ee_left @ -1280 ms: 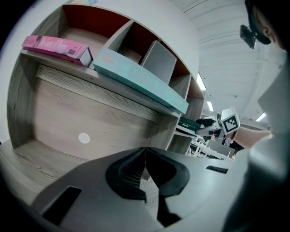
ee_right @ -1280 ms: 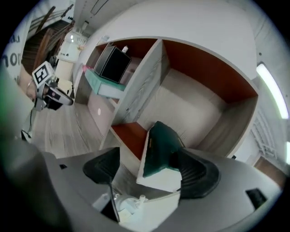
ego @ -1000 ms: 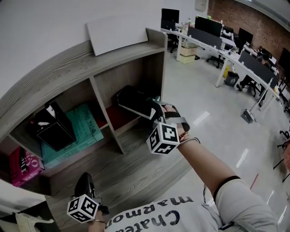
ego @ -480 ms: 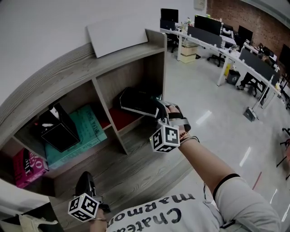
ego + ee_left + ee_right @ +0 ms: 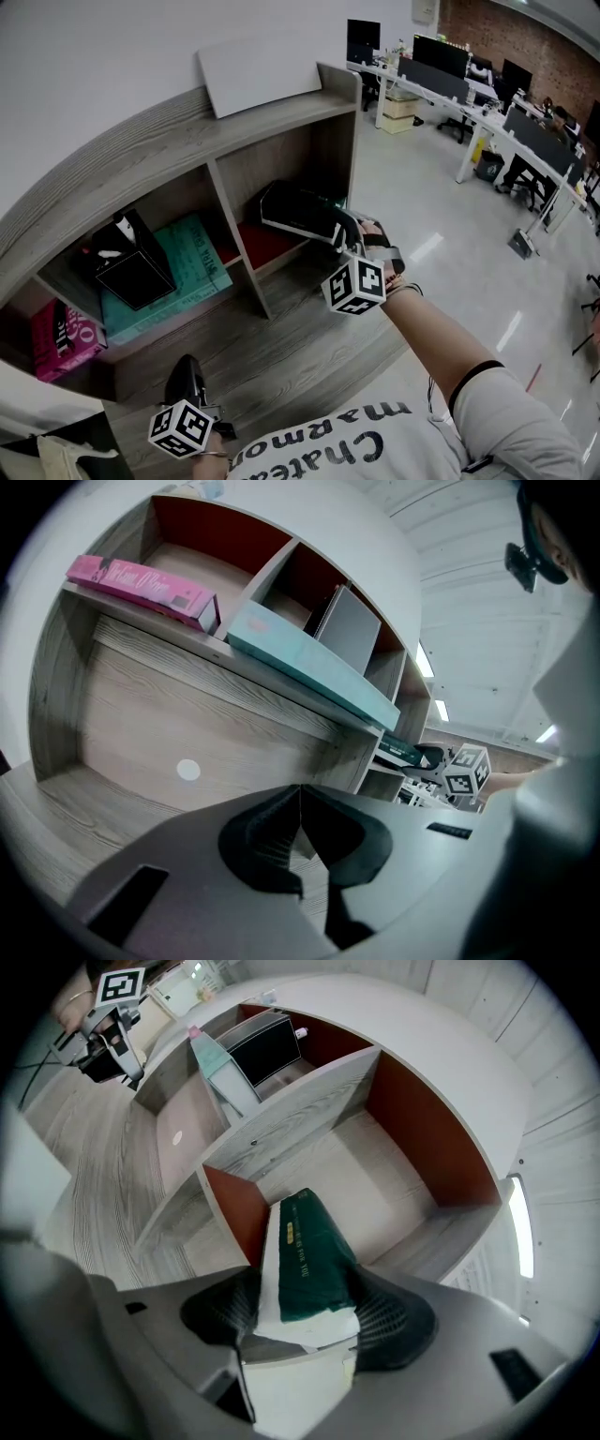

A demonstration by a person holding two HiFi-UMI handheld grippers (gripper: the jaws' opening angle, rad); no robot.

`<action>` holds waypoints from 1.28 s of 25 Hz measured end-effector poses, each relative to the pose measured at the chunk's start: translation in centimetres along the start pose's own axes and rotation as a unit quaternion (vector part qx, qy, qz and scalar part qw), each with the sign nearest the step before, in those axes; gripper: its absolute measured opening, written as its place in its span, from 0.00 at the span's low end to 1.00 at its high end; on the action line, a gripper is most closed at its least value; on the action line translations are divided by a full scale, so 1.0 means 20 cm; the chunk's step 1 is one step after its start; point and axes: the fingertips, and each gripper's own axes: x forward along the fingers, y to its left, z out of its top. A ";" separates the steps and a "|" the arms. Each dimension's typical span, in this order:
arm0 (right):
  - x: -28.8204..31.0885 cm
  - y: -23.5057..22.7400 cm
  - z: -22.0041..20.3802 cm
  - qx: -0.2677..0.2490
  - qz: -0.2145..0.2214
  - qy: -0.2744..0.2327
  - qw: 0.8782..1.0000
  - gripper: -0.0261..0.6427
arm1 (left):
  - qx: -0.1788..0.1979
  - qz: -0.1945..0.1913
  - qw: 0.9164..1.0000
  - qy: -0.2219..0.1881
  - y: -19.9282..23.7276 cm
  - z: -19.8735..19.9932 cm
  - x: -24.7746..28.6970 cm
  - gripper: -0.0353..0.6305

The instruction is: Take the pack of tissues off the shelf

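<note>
Set against a second ago, little has shifted; my left gripper (image 5: 300, 797) sits in the same low spot close to my body, and my right gripper (image 5: 309, 1309) is at the same compartment mouth as before; the change is in its claw, which was spread wide and is now closing on the pack of tissues (image 5: 314, 1241); both pads already touch the wrapper, one on its white flank, one on its green face, so I call it a grasp. The left claw is clenched on nothing, pads met edge to edge, pointing at the lower front of the shelf (image 5: 141, 141). My right arm reaches forward, forearm bare, the hand (image 5: 378, 248) wrapped round the grip behind the marker cube (image 5: 354, 286). The pack juts from the claw into the right-hand compartment, whose inner walls (image 5: 427, 1119) are red-brown; whether its far end rests on the compartment floor I can't quite tell. The next compartment to the left holds a black box (image 5: 131, 272) standing on a teal box (image 5: 197, 262); further left a pink box (image 5: 58, 339) lies at the front edge. A white panel (image 5: 267, 70) lies on top of the shelf; beyond it stand office desks (image 5: 450, 70) with monitors.
</note>
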 end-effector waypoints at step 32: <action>-0.27 -0.04 -0.03 0.413 0.070 0.028 0.908 0.48 | 0.017 -0.047 0.999 0.011 -0.05 0.01 0.13 0.08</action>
